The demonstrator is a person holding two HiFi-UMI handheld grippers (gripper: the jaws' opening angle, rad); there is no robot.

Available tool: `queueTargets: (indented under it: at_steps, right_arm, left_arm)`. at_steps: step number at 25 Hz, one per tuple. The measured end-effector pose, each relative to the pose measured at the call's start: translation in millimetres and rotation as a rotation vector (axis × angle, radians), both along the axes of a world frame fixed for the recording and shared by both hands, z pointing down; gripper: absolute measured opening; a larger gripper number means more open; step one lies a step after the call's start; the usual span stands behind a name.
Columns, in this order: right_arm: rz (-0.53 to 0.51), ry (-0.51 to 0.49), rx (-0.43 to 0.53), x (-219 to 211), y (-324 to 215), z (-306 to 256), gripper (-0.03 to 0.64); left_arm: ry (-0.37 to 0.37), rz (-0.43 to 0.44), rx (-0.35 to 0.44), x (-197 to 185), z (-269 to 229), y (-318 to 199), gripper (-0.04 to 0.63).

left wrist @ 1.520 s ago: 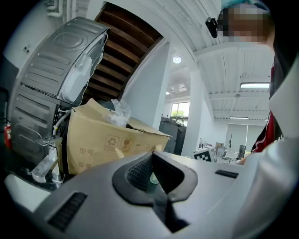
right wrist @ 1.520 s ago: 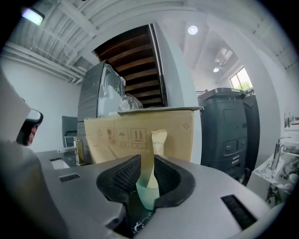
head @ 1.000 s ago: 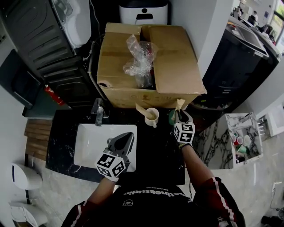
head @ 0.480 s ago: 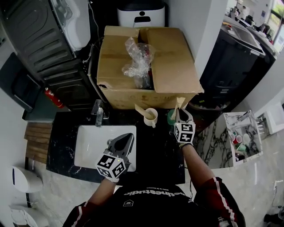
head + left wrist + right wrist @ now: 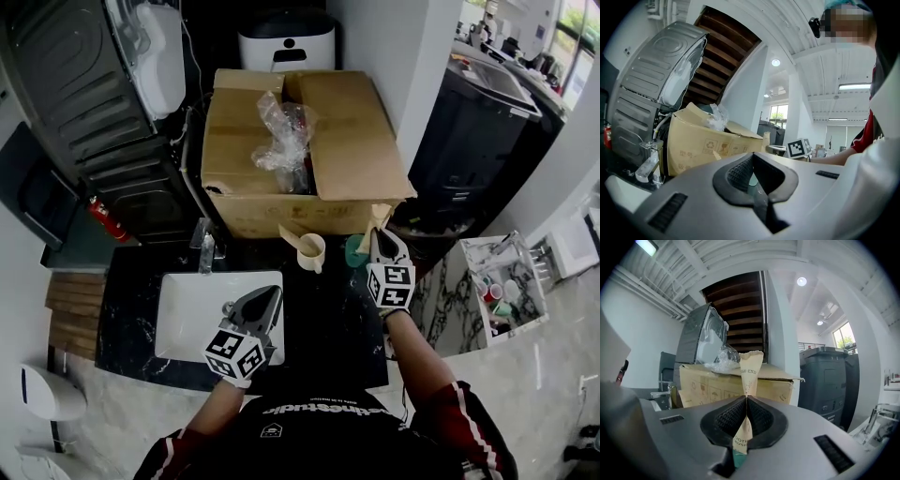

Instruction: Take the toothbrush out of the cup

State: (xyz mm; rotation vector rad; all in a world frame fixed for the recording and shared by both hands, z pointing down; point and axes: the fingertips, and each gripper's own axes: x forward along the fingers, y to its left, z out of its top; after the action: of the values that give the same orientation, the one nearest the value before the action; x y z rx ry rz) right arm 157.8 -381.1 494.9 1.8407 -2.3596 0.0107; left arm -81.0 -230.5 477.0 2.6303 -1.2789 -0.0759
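Note:
My right gripper [image 5: 379, 234] [image 5: 746, 401] is shut on a toothbrush in a tan paper wrapper [image 5: 380, 217] [image 5: 751, 366], whose top stands upright above the jaws. It hangs just over a green cup [image 5: 352, 251] at the back of the black counter [image 5: 328, 319]. Left of that stands a beige cup [image 5: 313, 250] with another wrapped toothbrush [image 5: 292, 236] leaning in it. Over the white sink [image 5: 192, 309] my left gripper [image 5: 267, 298] [image 5: 752, 161] is shut with nothing in it.
An open cardboard box [image 5: 356, 141] [image 5: 717, 378] with crumpled plastic inside stands right behind the cups. A faucet [image 5: 205, 246] sits at the sink's back edge. A dark bin [image 5: 825, 376] is to the right, and a white rack with small items [image 5: 502, 286] lies beyond the counter's right end.
My right gripper has risen with the wrapped toothbrush, away from the green cup. The left gripper has stayed over the sink.

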Motion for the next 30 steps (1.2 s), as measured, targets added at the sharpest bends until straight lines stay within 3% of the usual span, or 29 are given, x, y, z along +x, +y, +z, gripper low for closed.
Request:
queueTargets:
  at_steps: [17,30]
  right_arm:
    - [-0.049,-0.086,-0.017,-28,167,-6,0.041]
    - [-0.053,-0.077,-0.04,-29,180,-1,0.041]
  left_arm:
    - [-0.005,0.049,-0.048,14,23,2,0.015]
    - [-0.012,0.06,-0.043,16,23,-2,0.017]
